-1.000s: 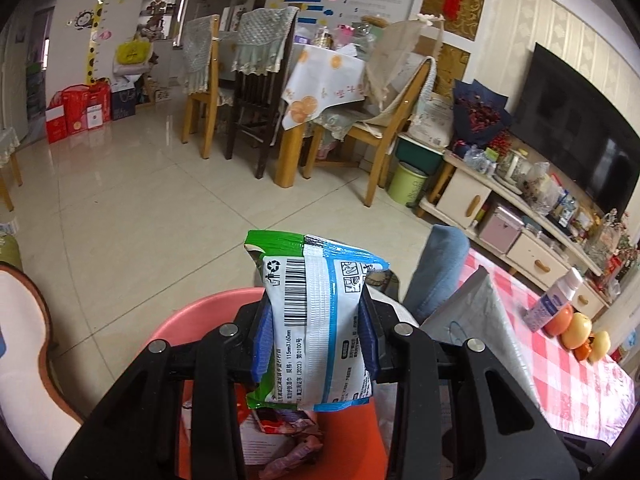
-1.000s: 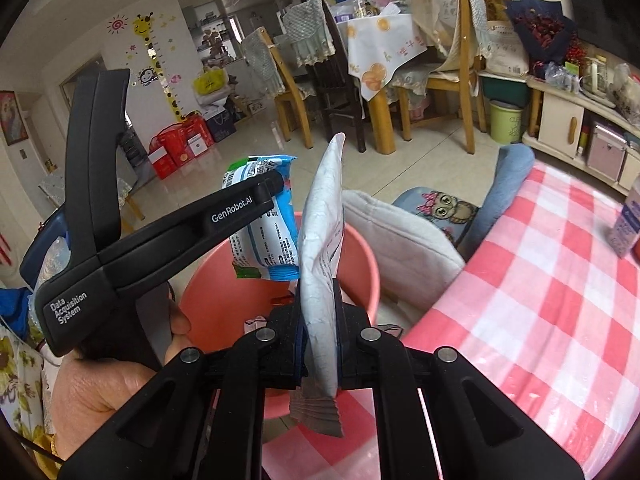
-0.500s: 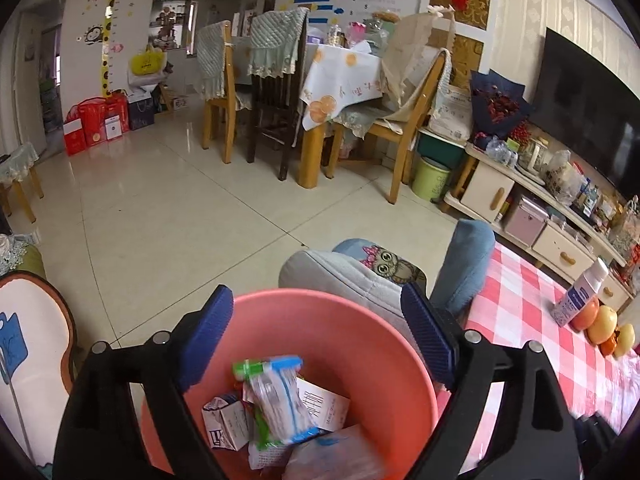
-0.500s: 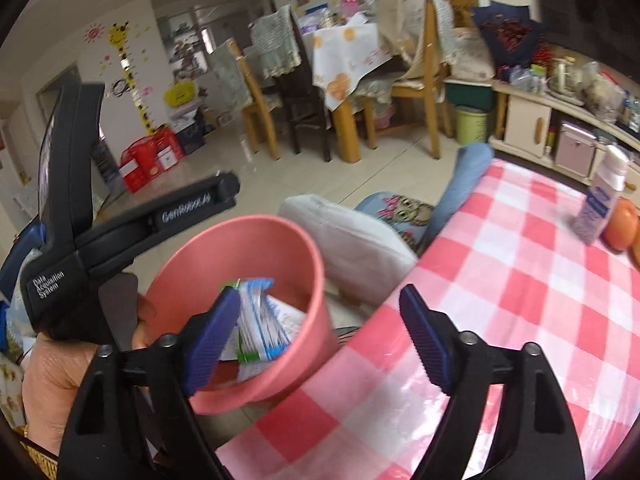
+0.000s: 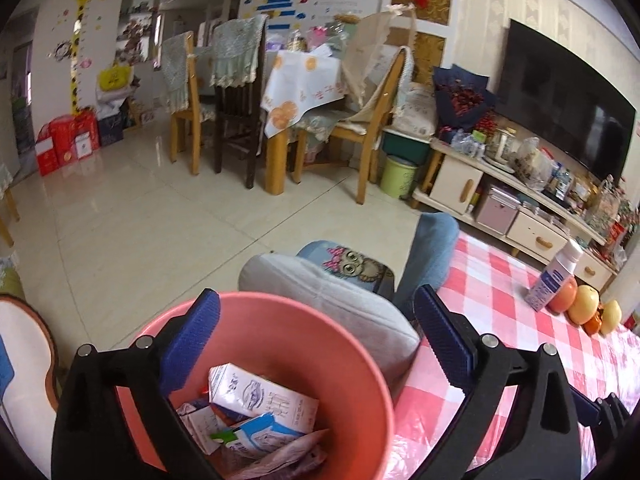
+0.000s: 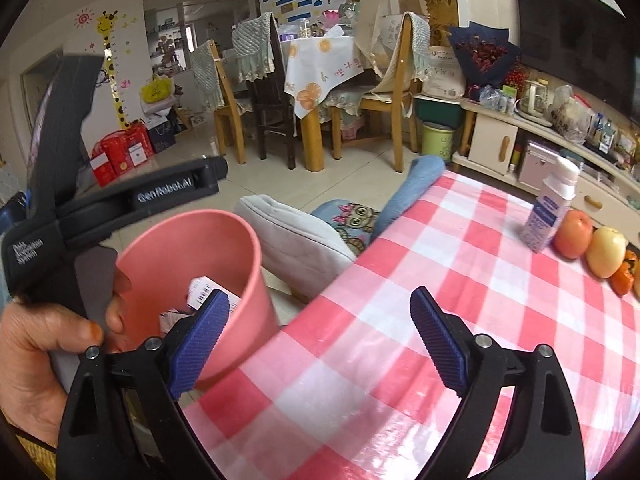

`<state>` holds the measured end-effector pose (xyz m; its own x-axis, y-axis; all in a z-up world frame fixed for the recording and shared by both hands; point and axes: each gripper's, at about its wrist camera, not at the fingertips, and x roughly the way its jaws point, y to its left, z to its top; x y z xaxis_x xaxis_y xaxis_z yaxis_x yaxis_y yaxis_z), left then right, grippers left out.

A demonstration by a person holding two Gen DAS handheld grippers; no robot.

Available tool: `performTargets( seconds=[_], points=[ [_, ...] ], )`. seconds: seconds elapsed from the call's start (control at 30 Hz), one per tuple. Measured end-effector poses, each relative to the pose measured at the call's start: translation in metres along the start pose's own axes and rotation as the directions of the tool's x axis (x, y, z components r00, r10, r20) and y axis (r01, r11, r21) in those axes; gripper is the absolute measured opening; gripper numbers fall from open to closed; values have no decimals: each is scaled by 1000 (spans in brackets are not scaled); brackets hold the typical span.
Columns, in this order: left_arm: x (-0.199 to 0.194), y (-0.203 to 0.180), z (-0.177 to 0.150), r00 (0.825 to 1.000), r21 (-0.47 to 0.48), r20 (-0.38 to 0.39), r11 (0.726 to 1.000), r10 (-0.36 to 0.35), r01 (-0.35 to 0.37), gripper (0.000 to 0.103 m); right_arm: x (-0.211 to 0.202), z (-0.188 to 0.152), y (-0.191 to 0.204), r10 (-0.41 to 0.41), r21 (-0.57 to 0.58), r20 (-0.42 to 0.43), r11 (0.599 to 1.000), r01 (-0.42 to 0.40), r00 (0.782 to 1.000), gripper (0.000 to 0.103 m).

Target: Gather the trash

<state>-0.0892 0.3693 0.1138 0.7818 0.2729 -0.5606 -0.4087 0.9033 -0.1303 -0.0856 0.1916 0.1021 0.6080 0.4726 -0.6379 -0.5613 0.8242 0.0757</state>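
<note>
A worktop (image 6: 460,288) covered in red-and-white check cloth fills the right side of both views, its near stretch bare of litter. At its far edge stand a white bottle (image 6: 550,208) and, just beside it, a row of fruit (image 6: 588,246); these look like household goods and not rubbish, though that is a judgement. Off the worktop's left edge sits a pink bin (image 5: 280,344), and the trash (image 5: 256,420) is inside it: a white carton, a blue-and-white wrapper and crumpled packets heaped at the bottom. Next to the bin, a grey cushion (image 5: 332,300) and an owl-print cushion (image 5: 352,266) rest on a seat.

The left claw (image 5: 316,344) hovers over the bin's mouth with its blue pads spread wide and nothing between them. The right claw (image 6: 320,344) hangs over the corner of the worktop beside the bin, likewise spread wide and empty; the person's left hand (image 6: 36,364) shows at the frame's edge gripping the other tool's handle.

By the look of things the collecting is well advanced or finished: no loose wrappers are visible on the cloth. Whether more litter lies outside these two views cannot be told.
</note>
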Motion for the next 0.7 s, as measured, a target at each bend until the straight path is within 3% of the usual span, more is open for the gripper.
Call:
performTargets(
  seconds=[0.1, 0.4, 0.7],
  points=[
    [-1, -11, -2, 1000, 33, 11, 999, 2, -2, 99, -3, -5, -7, -29, -5, 1, 1000, 29, 1000, 93],
    [-1, -49, -10, 994, 111, -27, 988, -107, 109, 99, -17, -19, -38, -87, 29, -7, 996, 87, 996, 94],
    [-5, -80, -22, 987, 178, -26, 971, -156, 159, 99, -35, -31, -63, -129, 33, 2, 991, 129, 992, 94]
  ],
)
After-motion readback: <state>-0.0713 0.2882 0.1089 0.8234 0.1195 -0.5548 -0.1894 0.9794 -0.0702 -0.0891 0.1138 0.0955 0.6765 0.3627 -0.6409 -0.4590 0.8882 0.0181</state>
